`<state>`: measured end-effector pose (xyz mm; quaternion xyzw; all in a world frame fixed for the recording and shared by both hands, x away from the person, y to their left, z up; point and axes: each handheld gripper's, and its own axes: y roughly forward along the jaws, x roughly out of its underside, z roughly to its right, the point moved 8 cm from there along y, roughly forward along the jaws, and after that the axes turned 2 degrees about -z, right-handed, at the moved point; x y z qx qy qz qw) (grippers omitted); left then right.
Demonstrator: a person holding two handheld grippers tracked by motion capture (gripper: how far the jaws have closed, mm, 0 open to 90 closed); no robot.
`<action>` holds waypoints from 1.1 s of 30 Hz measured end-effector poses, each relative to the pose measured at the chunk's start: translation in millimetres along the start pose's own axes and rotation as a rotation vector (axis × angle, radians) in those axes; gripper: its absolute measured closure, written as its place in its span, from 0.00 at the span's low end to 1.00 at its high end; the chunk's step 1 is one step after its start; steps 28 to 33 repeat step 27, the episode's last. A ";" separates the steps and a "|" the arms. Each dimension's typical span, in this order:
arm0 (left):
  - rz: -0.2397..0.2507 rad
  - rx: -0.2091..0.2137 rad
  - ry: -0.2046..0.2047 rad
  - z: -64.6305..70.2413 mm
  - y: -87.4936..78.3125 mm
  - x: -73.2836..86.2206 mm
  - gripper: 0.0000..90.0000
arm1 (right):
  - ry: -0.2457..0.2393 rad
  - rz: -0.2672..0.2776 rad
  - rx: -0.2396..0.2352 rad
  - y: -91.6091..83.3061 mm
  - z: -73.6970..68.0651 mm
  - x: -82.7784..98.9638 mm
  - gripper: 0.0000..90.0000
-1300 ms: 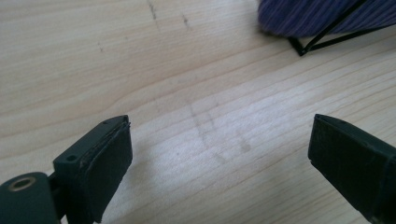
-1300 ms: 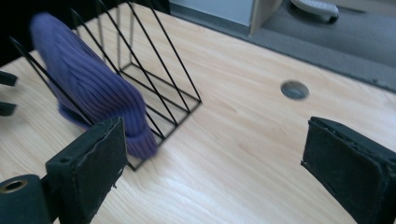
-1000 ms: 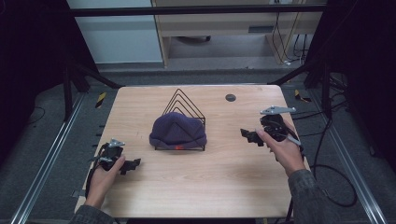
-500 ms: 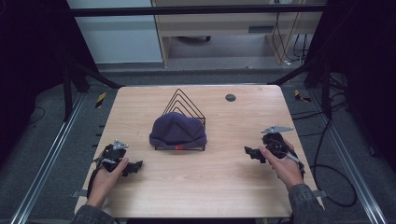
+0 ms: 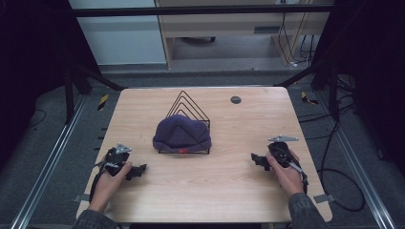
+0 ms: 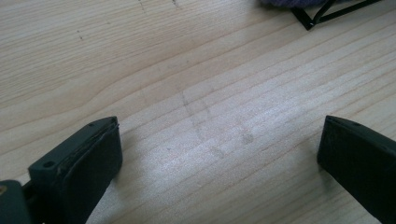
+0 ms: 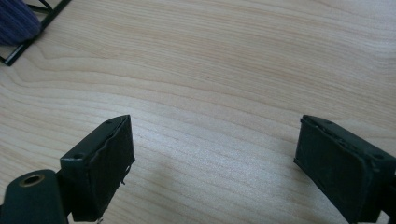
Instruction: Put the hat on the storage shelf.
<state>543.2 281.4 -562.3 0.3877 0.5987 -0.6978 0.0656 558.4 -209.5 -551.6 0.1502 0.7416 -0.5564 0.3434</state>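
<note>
Wooden worktop (image 5: 215, 191), pale grain, faint pencil-like scuffs on it in the left gripper view. No print on the wood.

Centre of the worktop: black wire rack (image 5: 187, 106), triangular loops standing upright. A dark purple knit beanie (image 5: 181, 133) is draped over its front loops, the hem down near the rack's base bar. A small red mark sits on the hem at the front; too small to read as a brand or a word. In the left gripper view a corner of the rack base (image 6: 322, 14) and a sliver of the purple knit (image 6: 280, 2) show at the top edge; in the right gripper view the knit (image 7: 16, 23) and the base corner (image 7: 28, 44) show at top left.

Left claw (image 5: 138, 170): low over the near left part of the worktop, jaws spread wide, bare wood between them, holding nothing. Well apart from the beanie, pointing toward the middle.

Right claw (image 5: 257, 160): near right part of the worktop, low, jaws wide apart though they have just been closing a little; nothing between them but wood. Also well apart from the beanie. Grey three-cornered plate on top of it.

Small dark round disc (image 5: 235, 99) on the far right of the worktop, no marking legible.
</note>
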 end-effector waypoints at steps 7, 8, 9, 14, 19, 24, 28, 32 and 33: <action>0.000 0.005 0.008 2.4 1.2 -1.6 0.00 | -0.008 -0.003 0.010 7.6 -3.0 2.6 0.12; 0.000 0.006 0.012 2.8 1.3 -1.9 0.00 | -0.002 0.003 0.018 8.1 -3.7 2.8 0.12; 0.000 0.006 0.012 2.8 1.3 -1.9 0.00 | -0.002 0.003 0.018 8.1 -3.7 2.8 0.12; -0.005 0.012 0.016 4.6 1.9 -2.5 0.00 | -0.017 0.039 0.056 9.5 -5.9 5.4 0.11; -0.002 0.014 0.020 5.0 2.2 -2.8 0.00 | -0.086 0.051 0.107 11.3 -10.0 10.1 0.10; -0.001 0.019 0.024 5.1 1.9 -2.4 0.00 | -0.098 0.045 0.114 9.6 -16.2 14.1 0.10; -0.004 0.019 0.025 5.0 1.9 -2.5 0.00 | -0.096 0.045 0.114 9.6 -16.3 14.2 0.10; -0.004 0.019 0.025 5.0 1.9 -2.5 0.00 | -0.096 0.045 0.114 9.6 -16.3 14.2 0.10; -0.004 0.019 0.025 5.0 1.9 -2.5 0.00 | -0.096 0.045 0.114 9.6 -16.3 14.2 0.10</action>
